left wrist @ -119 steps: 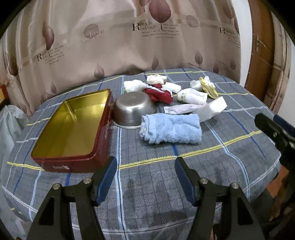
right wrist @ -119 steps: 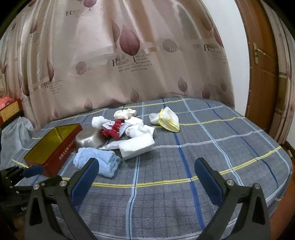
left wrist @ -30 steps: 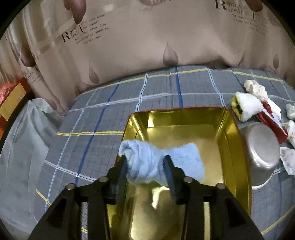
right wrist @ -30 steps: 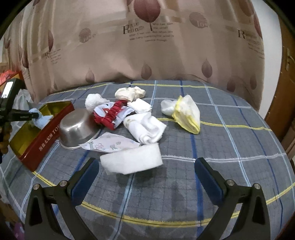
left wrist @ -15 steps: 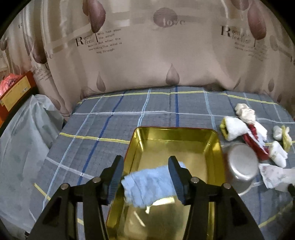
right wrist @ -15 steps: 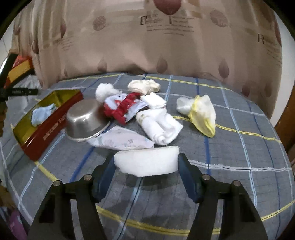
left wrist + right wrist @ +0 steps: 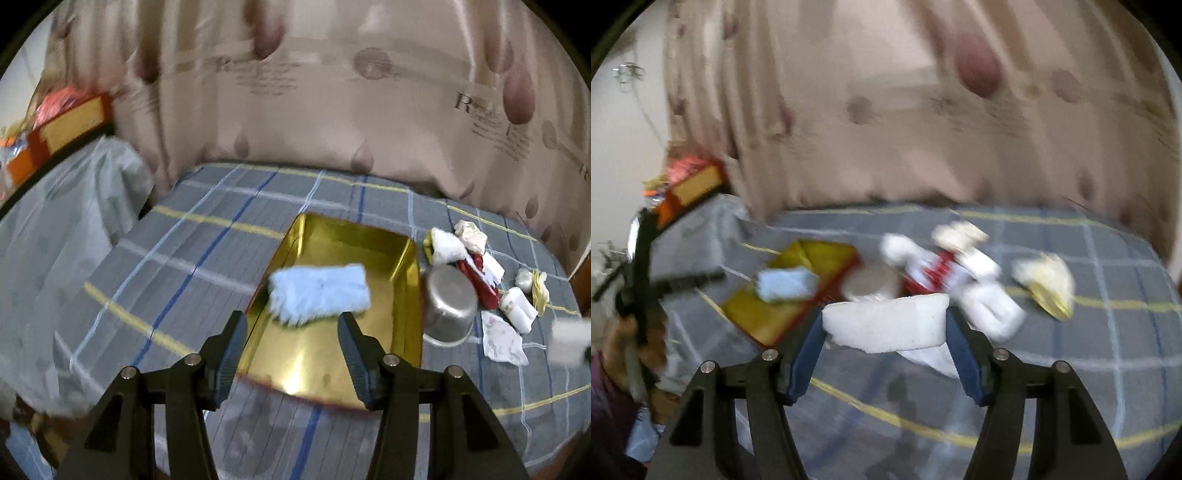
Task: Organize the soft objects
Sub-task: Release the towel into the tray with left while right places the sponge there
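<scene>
While the right gripper (image 7: 884,334) clamps a white foam block (image 7: 886,325) between its blue pads, the left gripper (image 7: 291,339) stands apart and empty above the gold tin (image 7: 332,354), where the light blue towel (image 7: 319,293) lies loose. Motion blur smears the right view, so the white and red cloths (image 7: 945,273) cannot be told apart. On the curtain (image 7: 332,110) only a large "R" reads; the smaller print is illegible.

Home room, likely a bedroom.
Leaf-print curtain (image 7: 332,103) behind a plaid-covered table (image 7: 177,266); socks and cloths (image 7: 480,266) scattered by a gold tin (image 7: 332,354); wooden trim at right.
</scene>
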### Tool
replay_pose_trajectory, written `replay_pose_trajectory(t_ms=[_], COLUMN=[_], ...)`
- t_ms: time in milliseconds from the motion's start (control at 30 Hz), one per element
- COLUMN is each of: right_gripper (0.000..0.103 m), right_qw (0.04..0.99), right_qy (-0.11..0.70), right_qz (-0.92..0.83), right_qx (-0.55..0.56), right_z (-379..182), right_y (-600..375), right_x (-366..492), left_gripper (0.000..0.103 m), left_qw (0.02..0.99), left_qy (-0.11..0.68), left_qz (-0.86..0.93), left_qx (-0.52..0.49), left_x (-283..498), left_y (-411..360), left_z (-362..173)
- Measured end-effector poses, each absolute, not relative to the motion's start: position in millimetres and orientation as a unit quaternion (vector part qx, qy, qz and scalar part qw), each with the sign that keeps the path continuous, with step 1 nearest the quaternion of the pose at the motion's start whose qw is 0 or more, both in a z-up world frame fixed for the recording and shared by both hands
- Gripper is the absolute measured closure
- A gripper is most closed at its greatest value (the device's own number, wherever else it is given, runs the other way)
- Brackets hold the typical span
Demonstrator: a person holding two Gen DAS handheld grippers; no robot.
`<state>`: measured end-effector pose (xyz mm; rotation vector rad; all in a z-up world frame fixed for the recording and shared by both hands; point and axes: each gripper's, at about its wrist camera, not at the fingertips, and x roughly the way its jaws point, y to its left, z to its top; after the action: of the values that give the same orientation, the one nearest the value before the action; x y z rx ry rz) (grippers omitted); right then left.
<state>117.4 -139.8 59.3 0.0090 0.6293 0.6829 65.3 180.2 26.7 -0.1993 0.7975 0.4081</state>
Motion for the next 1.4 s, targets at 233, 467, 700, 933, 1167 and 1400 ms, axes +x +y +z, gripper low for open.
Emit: replay_pose_trajectory(t_ms=[233, 467, 700, 933, 1167, 1400], right_gripper=[0.042, 0.042, 0.041, 0.035, 0.015, 0.009], right_qw=[0.873, 0.854, 0.843, 0.839, 0.839, 0.851], right_qy=[0.292, 0.344, 0.39, 0.406, 0.41, 0.359], right_qz=[0.389, 0.389, 0.366, 0.355, 0.348, 0.384], right_qx=[-0.016, -0.034, -0.063, -0.076, -0.077, -0.008], right_z=[69, 44, 14, -5, -9, 20], right_y=[-19, 85, 149, 173, 168, 117], right_x=[159, 207, 241, 254, 243, 222], left_gripper=[0.051, 0.051, 0.051, 0.051, 0.051, 0.051], left_qw=[0.875, 0.878, 0.879, 0.873, 0.872, 0.871], left_qy=[0.402, 0.389, 0.393, 0.403, 0.407, 0.407], left_qz=[0.233, 0.253, 0.25, 0.248, 0.246, 0.249], left_qx=[-0.132, -0.118, -0.1, -0.118, -0.117, -0.116], left_x=[15, 2, 7, 8, 8, 8], left_y=[197, 203, 203, 210, 207, 205], left_z=[8, 8, 4, -4, -7, -6])
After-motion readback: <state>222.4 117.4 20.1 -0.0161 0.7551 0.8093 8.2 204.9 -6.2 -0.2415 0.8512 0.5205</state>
